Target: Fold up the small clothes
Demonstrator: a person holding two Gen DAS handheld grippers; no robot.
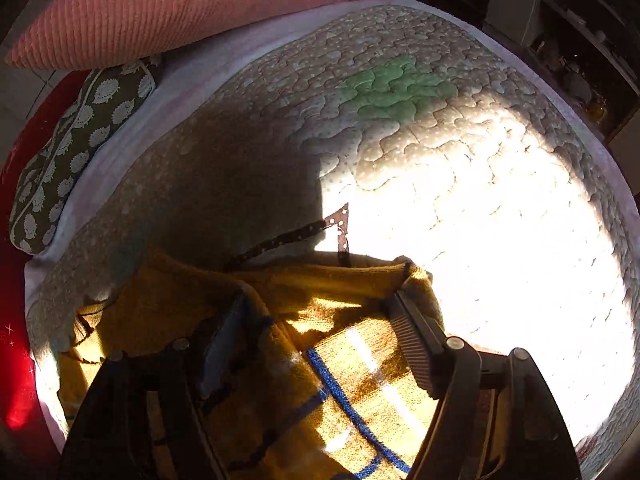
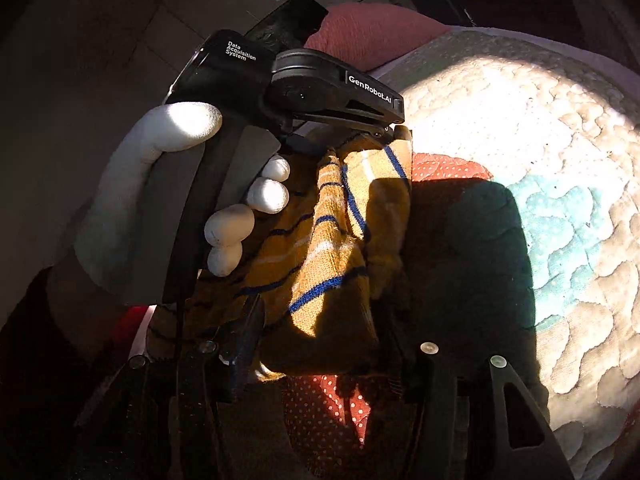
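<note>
A mustard-yellow knit garment with blue and white stripes [image 1: 352, 368] lies bunched between the fingers of my left gripper [image 1: 320, 320], which stands wide open around it. In the right wrist view the same garment [image 2: 332, 264] hangs lifted, held at its top by the left gripper [image 2: 394, 130] in a white-gloved hand [image 2: 168, 184]. My right gripper [image 2: 324, 344] is open, its fingers either side of the garment's lower part. A red polka-dot cloth [image 2: 320, 408] lies under the garment, and its dotted edge [image 1: 340, 220] shows in the left wrist view.
The work surface is a quilted bed cover [image 1: 460, 200], half in bright sun, with a green patch [image 1: 392, 88]. A pink ribbed pillow [image 1: 160, 8] and a green hedgehog-print cushion [image 1: 76, 144] lie at the far left edge. Shelves [image 1: 580, 60] stand beyond the bed at right.
</note>
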